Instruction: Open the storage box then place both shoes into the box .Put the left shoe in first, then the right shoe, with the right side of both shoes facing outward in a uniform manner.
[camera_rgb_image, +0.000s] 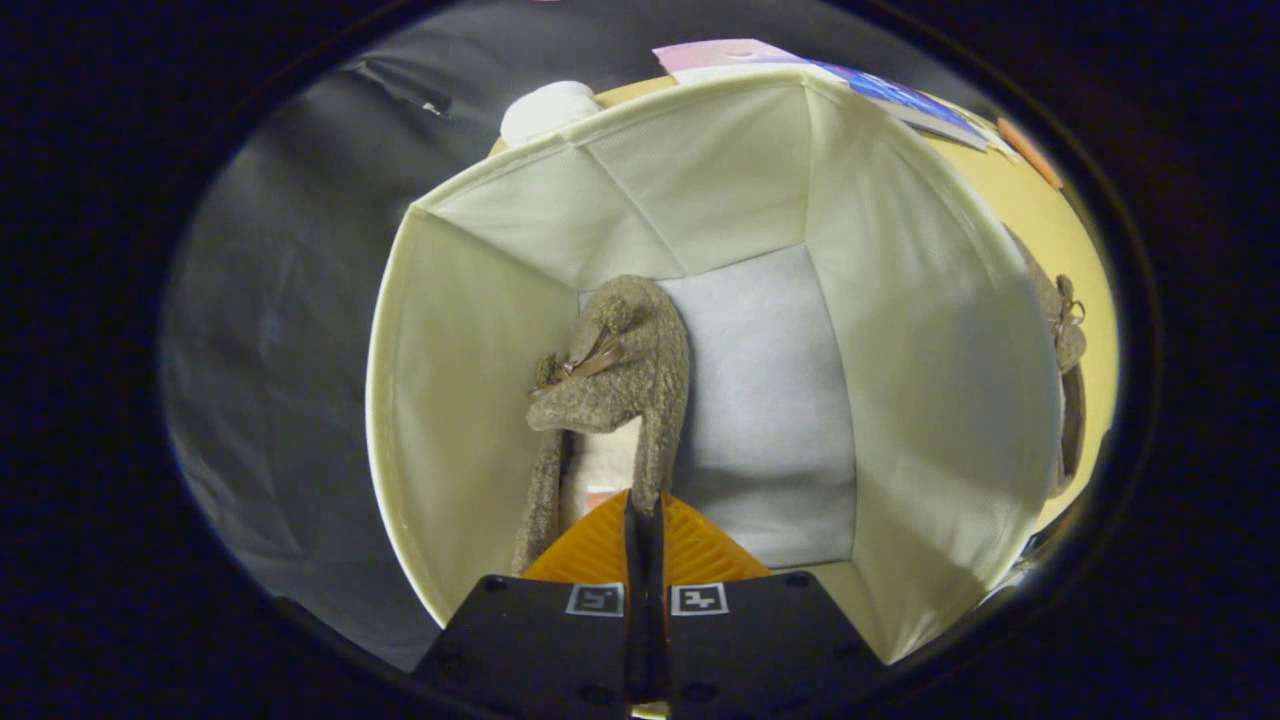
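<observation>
Shoe in hand: brown fuzzy shoe (620, 370) with a small bow on top, hanging inside the storage box, toe pointing down toward the floor of it, pale lining showing at the opening.
Gripper: gripper (645, 520) pressed nearly together, the fingers pinching the thin rim of the shoe's opening; only a narrow slit between them.
Position in box: shoe sits toward the left wall, near it; whether it touches wall or floor cannot be told.
Storage box: cream fabric box (920, 330), open, no lid seen across the mouth; grey floor panel bare to the right of the held shoe.
Progress: opening looks done; first shoe is being lowered in, not yet let go. By the task order this should be the left shoe, though which foot it is cannot be confirmed here.
Left to do: release, withdraw, fetch the second shoe, set it alongside facing the same way.
Second shoe: matching brown shoe (1065, 330) outside the box, just beyond its right wall, on the yellow table (1030, 215).
Surroundings: white rounded object (548, 108) behind the box's far rim; printed sheets (800, 62) on the table beyond.
Obstruction: the tall right wall stands between gripper and second shoe.
</observation>
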